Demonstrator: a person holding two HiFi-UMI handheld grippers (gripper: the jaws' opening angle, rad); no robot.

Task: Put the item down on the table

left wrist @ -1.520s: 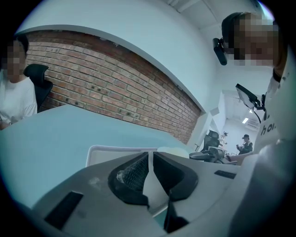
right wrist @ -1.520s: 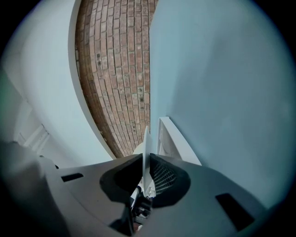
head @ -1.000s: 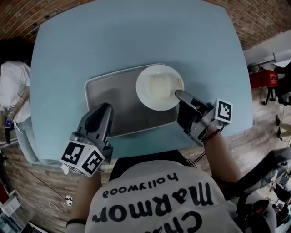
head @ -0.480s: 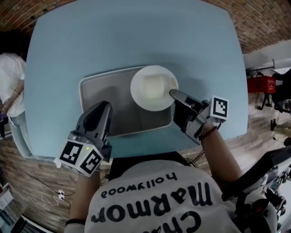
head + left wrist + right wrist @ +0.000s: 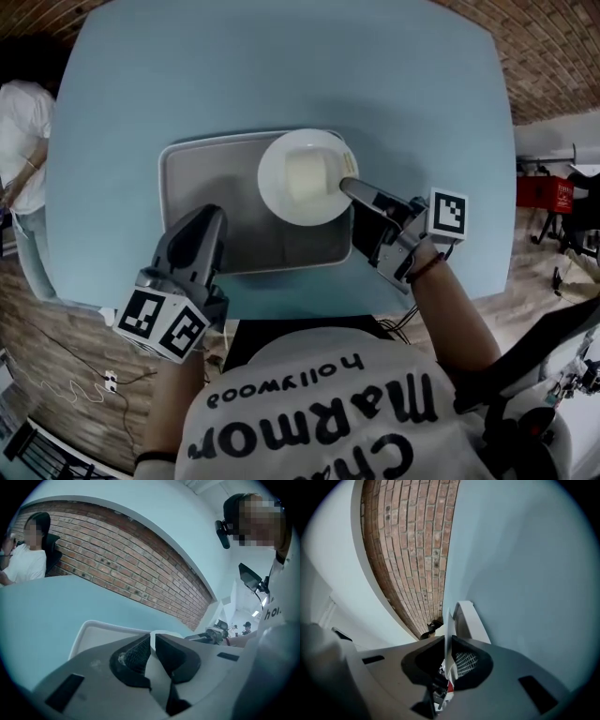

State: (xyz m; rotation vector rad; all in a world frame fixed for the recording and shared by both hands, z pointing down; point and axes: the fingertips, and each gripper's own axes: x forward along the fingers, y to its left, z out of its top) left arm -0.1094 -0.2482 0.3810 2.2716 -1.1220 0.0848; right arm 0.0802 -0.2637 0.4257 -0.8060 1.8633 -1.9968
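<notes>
A round white plate (image 5: 305, 178) hangs over the right half of a grey tray (image 5: 206, 169) on the light blue table (image 5: 281, 66). My right gripper (image 5: 347, 185) is shut on the plate's right rim. In the right gripper view the plate (image 5: 449, 639) stands edge-on between the jaws, with the tray's rim (image 5: 468, 616) just beyond. My left gripper (image 5: 211, 217) hovers over the tray's near left part, shut with nothing in it. In the left gripper view the jaws (image 5: 152, 641) meet, and the tray (image 5: 93, 632) lies ahead of them.
A seated person in white (image 5: 23, 122) is at the table's left side, also seen in the left gripper view (image 5: 28, 559). A brick wall (image 5: 122, 569) runs behind the table. A red object (image 5: 539, 192) stands off the right edge. The table's near edge is close to my body.
The head view has shifted, so the table and tray sit a little further left. The plate stays held in my right gripper over the tray. The left gripper has kept its place.
</notes>
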